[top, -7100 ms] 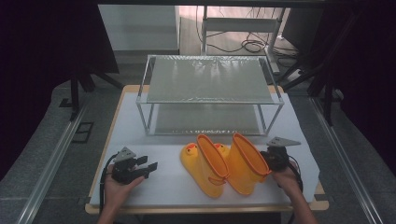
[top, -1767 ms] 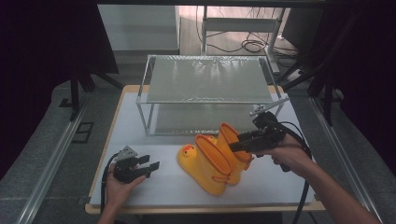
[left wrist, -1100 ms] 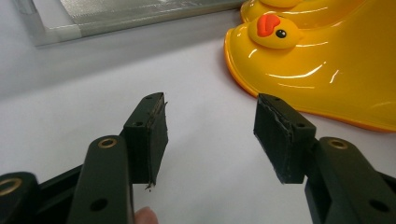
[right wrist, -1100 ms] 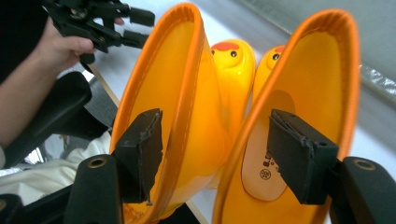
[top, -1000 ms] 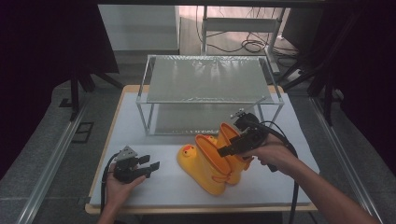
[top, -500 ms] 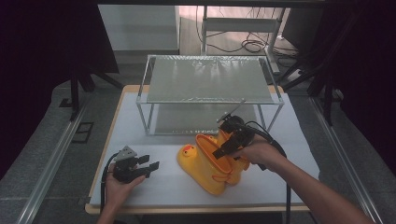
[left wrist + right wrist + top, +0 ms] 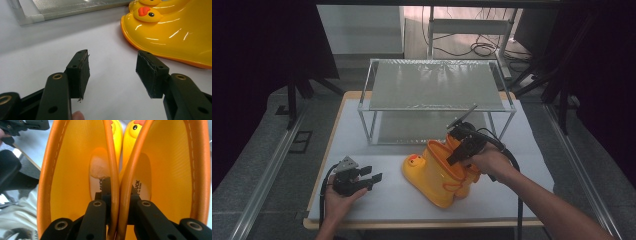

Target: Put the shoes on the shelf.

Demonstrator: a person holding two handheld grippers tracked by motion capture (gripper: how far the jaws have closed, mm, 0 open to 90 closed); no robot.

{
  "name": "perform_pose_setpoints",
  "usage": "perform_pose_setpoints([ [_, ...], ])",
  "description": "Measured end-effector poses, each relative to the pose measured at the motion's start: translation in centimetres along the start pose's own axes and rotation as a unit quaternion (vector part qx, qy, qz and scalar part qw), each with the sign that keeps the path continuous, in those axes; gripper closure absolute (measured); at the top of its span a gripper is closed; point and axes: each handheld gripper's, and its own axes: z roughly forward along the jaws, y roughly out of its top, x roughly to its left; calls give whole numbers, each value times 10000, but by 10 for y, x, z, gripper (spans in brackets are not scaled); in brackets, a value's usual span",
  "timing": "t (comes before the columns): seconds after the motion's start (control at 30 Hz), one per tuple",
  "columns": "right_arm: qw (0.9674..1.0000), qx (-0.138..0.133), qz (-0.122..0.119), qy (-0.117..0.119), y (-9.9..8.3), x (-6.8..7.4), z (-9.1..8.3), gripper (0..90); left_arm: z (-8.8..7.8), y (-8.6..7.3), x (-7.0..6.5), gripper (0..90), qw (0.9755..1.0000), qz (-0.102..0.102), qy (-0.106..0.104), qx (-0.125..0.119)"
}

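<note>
Two glossy yellow rubber duck boots (image 7: 117, 170), adjoining rims pinched together by my right gripper (image 7: 117, 195), jaws just closing, my left gripper (image 7: 112, 72) agape, empty, just beside their toes.

A white-topped table (image 7: 377, 200) with a pale wooden edge carries a two-tier metal-framed rack with grey mesh shelves (image 7: 432, 87) toward its far side. Near the front, a pair of glossy yellow rubber boots with duck faces on the toes (image 7: 432, 175) stands side by side, touching, upright on the white surface.
</note>
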Motion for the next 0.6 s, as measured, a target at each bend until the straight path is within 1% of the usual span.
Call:
perform_pose_setpoints([
  [0.03, 10000, 0, 0, 0, 0, 0, 0, 831, 0, 0, 0, 439, 10000, 0, 0, 0],
  [0.07, 9999, 10, 100, 93, 0, -2, 0, 832, -1, 0, 0, 438, 10000, -6, 4, -12],
  [0.17, 9996, -21, 215, 186, 1, -7, -2, 834, -2, 0, 2, 438, 10000, -1, 4, -23],
  [0.3, 9987, -187, 372, 291, 1, -14, -6, 835, -3, 0, 3, 439, 10000, -16, 6, -41],
  [0.37, 9985, -217, 386, 320, -1, -15, -9, 835, -3, 0, 3, 439, 10000, -16, 8, -37],
  [0.47, 9984, -183, 381, 388, -4, -16, -12, 836, -2, 0, 2, 438, 10000, -31, 13, -34],
  [0.5, 9984, -180, 372, 396, -5, -17, -13, 836, -2, 0, 2, 439, 10000, -4, 0, -21],
  [0.6, 9975, -255, 420, 502, -10, -19, -21, 837, -1, 0, 1, 438, 10000, -5, 2, -23],
])
